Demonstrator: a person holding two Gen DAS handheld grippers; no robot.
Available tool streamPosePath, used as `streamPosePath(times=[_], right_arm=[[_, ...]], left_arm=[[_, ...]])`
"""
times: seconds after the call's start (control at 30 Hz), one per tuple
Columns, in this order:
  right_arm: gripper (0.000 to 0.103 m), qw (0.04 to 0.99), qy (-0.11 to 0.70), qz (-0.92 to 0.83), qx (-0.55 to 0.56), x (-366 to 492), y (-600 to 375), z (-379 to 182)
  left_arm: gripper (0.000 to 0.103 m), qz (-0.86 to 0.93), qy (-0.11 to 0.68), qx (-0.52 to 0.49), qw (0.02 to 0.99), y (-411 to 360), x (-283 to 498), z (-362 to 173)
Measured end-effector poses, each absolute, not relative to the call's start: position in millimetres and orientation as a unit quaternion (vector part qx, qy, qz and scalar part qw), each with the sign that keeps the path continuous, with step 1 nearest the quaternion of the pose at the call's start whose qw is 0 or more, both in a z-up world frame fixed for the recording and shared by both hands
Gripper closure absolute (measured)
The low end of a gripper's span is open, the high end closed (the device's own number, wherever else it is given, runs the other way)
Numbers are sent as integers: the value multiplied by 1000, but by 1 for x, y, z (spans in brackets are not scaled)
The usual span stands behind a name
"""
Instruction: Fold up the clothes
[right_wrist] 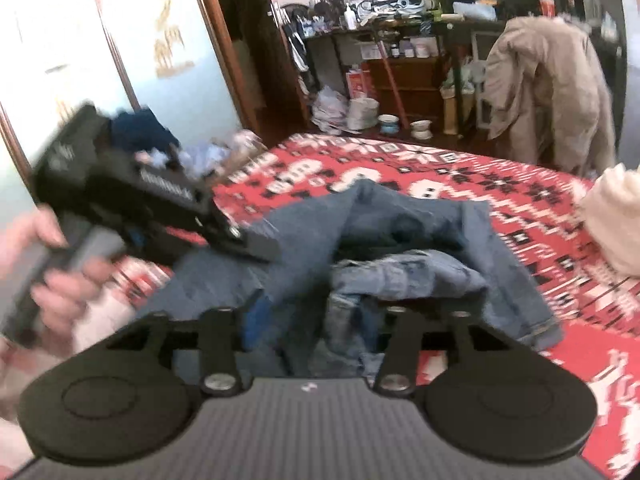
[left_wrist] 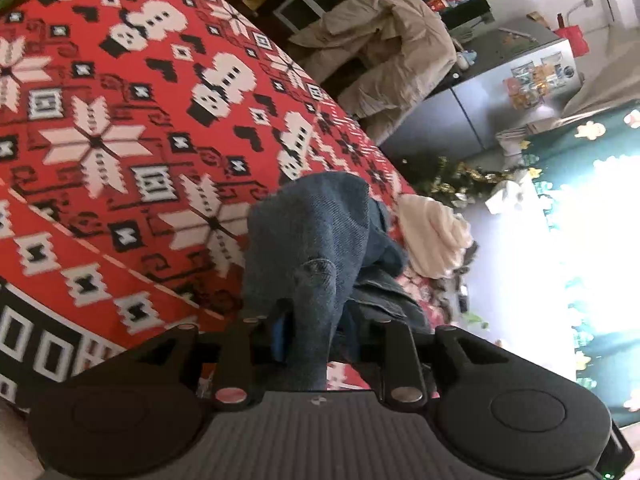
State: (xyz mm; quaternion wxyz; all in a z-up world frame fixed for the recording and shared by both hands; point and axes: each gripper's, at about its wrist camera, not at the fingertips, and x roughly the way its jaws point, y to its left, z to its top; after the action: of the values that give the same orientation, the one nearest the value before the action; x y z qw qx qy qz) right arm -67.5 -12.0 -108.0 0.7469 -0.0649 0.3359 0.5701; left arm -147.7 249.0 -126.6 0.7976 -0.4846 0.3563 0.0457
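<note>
The jeans (right_wrist: 400, 248) are lying in a bunched heap on the bed's red patterned blanket (right_wrist: 500, 200), directly ahead of both hand-held grippers.

Left hand-held gripper (left_wrist: 316, 320): a fold of denim is rising between its two fingers and is filling the gap. The jaws are standing partly apart; whether the pads are pressing on the cloth cannot be told from the pictures. In the right wrist view this unit is appearing blurred at upper left, with a hand (right_wrist: 60, 272) wrapping its grip and its tip resting at the far-left edge of the jeans.

Right hand-held gripper (right_wrist: 320, 320): its fingers are standing spread, with crumpled, lighter-washed denim lying between and under them. The pads are not visibly squeezing the fabric.

A cream knit garment (left_wrist: 436, 236) is lying on the blanket just beyond and to the right of the jeans. A beige coat (right_wrist: 548, 92) is hanging farther off, behind the bed and ahead-right of the right hand-held gripper.
</note>
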Motion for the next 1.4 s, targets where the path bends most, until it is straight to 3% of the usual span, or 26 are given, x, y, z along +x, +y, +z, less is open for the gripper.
streamPosePath(times=[0.03,0.1,0.33,0.37,0.43,0.5,0.53,0.6,0.67,0.97,1.07,1.13,1.2,1.3,1.4], right_arm=[[30,741,339,577,-58,-67,-12,-105],[23,730,344,588,-55,-68,-6,-100],[23,723,356,585,-90,-78,17,-95],[27,727,353,579,-110,-82,21,-97],[65,739,333,563,-160,-91,30,-103],[77,745,322,552,-191,-95,34,-108],[79,748,316,547,-204,-97,35,-110],[79,749,318,546,-202,-96,33,-110],[80,749,318,545,-204,-94,32,-111],[80,749,314,544,-210,-93,33,-117],[80,750,318,542,-204,-92,30,-116],[80,751,320,540,-202,-91,30,-116],[80,753,320,538,-204,-90,29,-117],[80,758,320,530,-207,-88,28,-117],[82,766,314,518,-214,-83,25,-114]], left_arm=[[73,39,357,-487,796,247,-146,-126],[71,29,361,-483,798,241,-141,-124],[69,7,376,-470,799,228,-127,-119],[69,8,379,-463,801,227,-125,-119],[68,14,384,-451,806,226,-122,-117],[67,12,383,-457,803,231,-120,-117],[66,13,379,-462,802,235,-119,-116],[51,22,369,-464,805,244,-115,-112],[43,38,360,-444,819,252,-105,-105],[35,35,452,-284,845,265,-7,-110],[35,4,494,-286,821,263,14,-129],[42,0,502,-294,813,262,19,-137],[80,8,504,-290,813,260,20,-139],[90,20,487,-292,823,262,13,-132],[91,27,449,-319,834,272,-3,-112]])
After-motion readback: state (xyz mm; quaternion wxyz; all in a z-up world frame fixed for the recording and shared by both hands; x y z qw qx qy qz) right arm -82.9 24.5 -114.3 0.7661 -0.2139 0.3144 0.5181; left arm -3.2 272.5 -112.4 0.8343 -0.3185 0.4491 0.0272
